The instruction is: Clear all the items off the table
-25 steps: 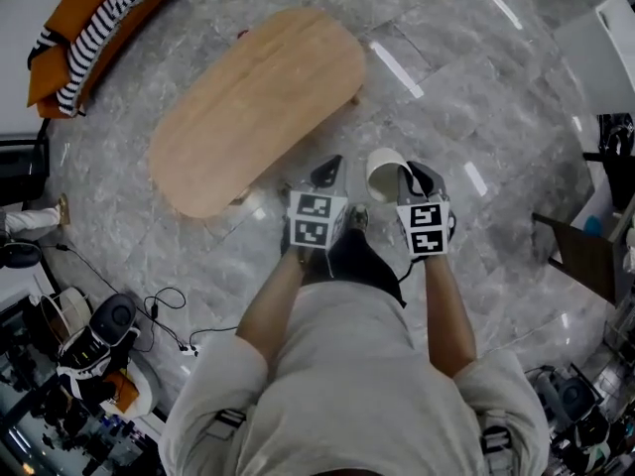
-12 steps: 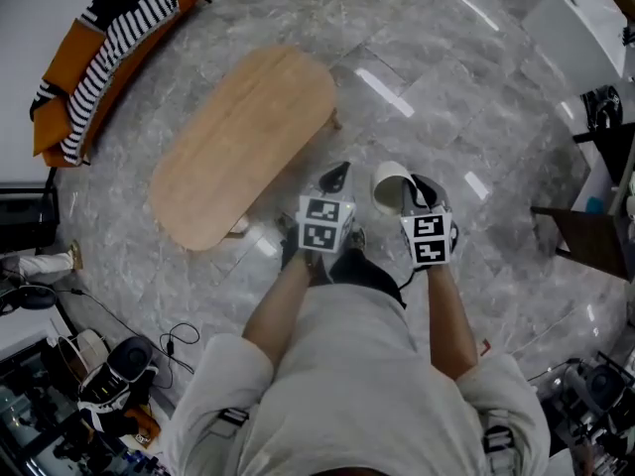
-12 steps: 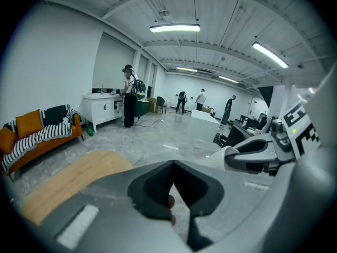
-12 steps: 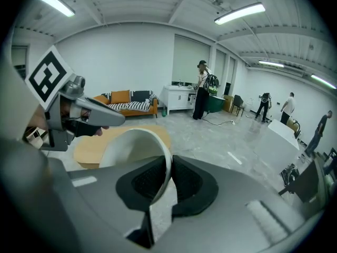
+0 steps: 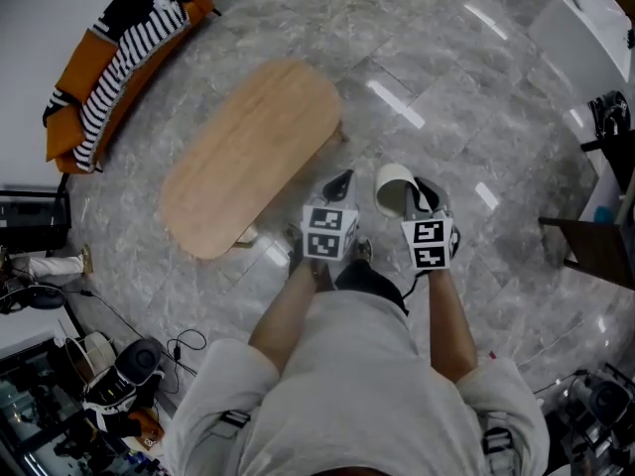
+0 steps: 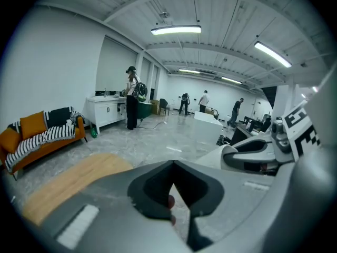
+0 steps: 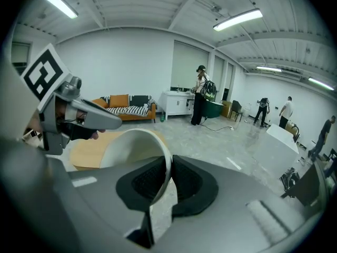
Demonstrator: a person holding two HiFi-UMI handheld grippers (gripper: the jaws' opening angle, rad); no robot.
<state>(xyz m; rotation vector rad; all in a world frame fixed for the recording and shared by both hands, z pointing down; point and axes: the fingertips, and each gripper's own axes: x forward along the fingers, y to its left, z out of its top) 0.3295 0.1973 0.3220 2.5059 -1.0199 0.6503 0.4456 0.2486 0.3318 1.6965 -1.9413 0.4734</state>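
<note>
Pinched shut on the rim of a white bowl [image 7: 131,146]: jaws of the right gripper [image 7: 164,191], held above the floor. Closed together on nothing: jaws of the left gripper [image 6: 175,193], just beside. Farther left, on grey marble floor [image 5: 446,77], an oval wooden tabletop [image 5: 248,147]; beyond, an orange sofa [image 5: 74,117] under a striped blanket [image 5: 129,28]. Distant standing figures [image 6: 131,96], too small for detail.

One white bowl [image 7: 134,152], rim between right jaws. One wooden table [image 5: 248,152] ahead of both jaws. Two grippers: left gripper [image 5: 338,180], right gripper [image 5: 419,192]. One orange sofa [image 5: 65,135].
</note>
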